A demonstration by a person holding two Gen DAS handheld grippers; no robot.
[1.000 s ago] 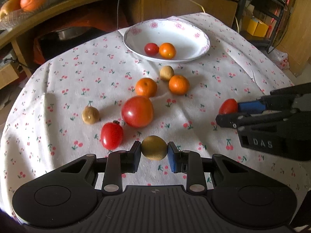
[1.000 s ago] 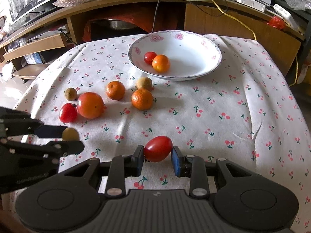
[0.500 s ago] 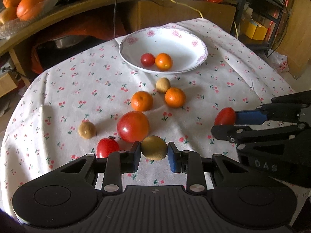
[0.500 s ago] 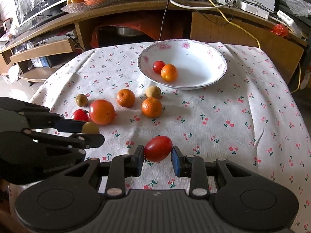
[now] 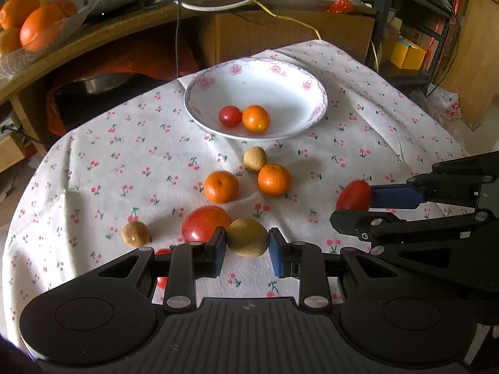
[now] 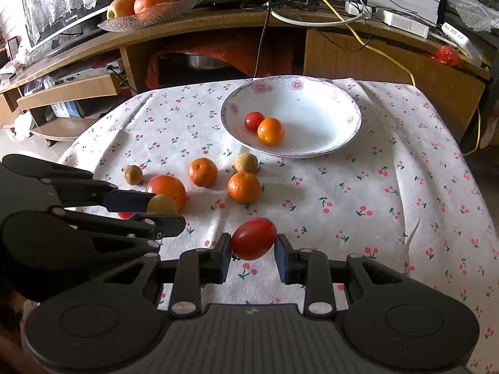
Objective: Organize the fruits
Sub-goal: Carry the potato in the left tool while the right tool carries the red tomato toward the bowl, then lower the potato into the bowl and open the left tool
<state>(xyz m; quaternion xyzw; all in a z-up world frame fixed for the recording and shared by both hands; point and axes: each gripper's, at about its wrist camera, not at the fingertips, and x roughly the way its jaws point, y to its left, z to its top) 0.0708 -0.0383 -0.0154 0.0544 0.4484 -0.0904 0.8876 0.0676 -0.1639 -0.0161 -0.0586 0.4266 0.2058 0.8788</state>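
Worktop point(image 5: 389, 118) under a cherry-print cloth carries a floral white bowl point(image 5: 315, 93) at the far side, with a cherry tomato point(image 5: 230, 116) and a small orange point(image 5: 256, 118) touching inside it. Nearer lie a large tomato point(image 5: 202, 222), two mandarins point(image 5: 221, 186) and two brown longans point(image 5: 254, 158). Left gripper point(image 5: 247, 242) is clamped on a yellow-brown fruit point(image 5: 246, 241); right gripper point(image 6: 253, 244) is clamped on a red plum tomato point(image 6: 253, 238), both held above the cloth

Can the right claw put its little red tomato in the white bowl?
Probably yes. The right claw grips the tomato, and only bare cloth lies between it and the bowl.
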